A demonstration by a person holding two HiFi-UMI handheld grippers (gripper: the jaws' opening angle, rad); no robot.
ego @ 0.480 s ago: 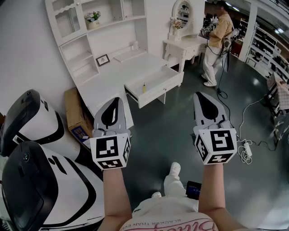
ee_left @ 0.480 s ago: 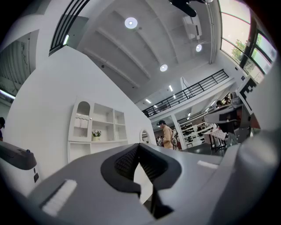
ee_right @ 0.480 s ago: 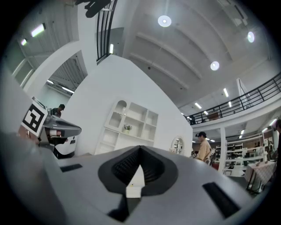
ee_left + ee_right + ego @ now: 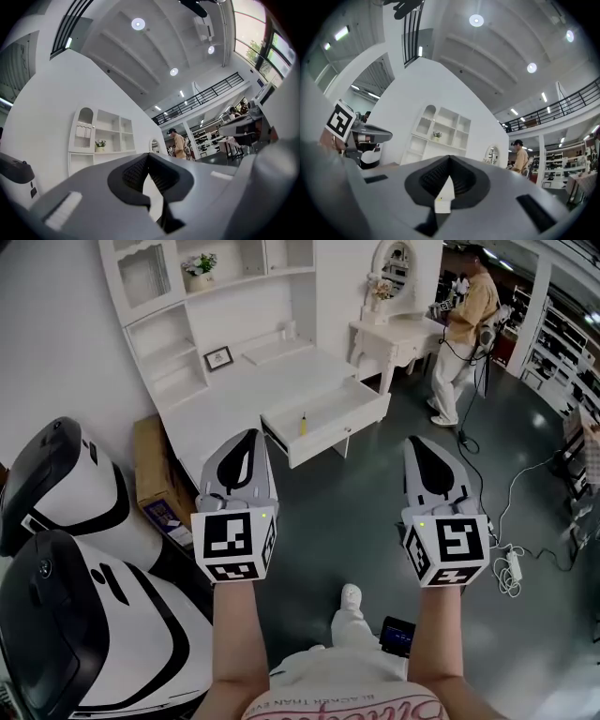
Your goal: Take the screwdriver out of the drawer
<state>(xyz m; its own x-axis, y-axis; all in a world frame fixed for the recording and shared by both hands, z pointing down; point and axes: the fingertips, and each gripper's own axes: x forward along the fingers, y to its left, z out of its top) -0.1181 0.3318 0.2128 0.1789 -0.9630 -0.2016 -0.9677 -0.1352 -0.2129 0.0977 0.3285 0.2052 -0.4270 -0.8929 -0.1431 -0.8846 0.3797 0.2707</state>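
Note:
A white drawer (image 4: 330,424) stands pulled open from the white desk (image 4: 234,395) across the dark floor. In it lies a small screwdriver (image 4: 303,423) with a yellow handle. Both grippers are held out in the air well short of the drawer and point towards it. My left gripper (image 4: 248,435) is shut and empty, its jaws meeting at the tip (image 4: 148,155). My right gripper (image 4: 413,442) is also shut with nothing held (image 4: 449,158). Each carries a cube with square markers.
Two large white and black machine shells (image 4: 66,502) and a cardboard box (image 4: 155,470) stand at the left. A person in a tan shirt (image 4: 466,324) stands by a dressing table (image 4: 398,334) at the far right. A cable and power strip (image 4: 512,566) lie on the floor.
Both grippers stay shut and about where they were. The desk and drawer have shifted slightly right in the head view.

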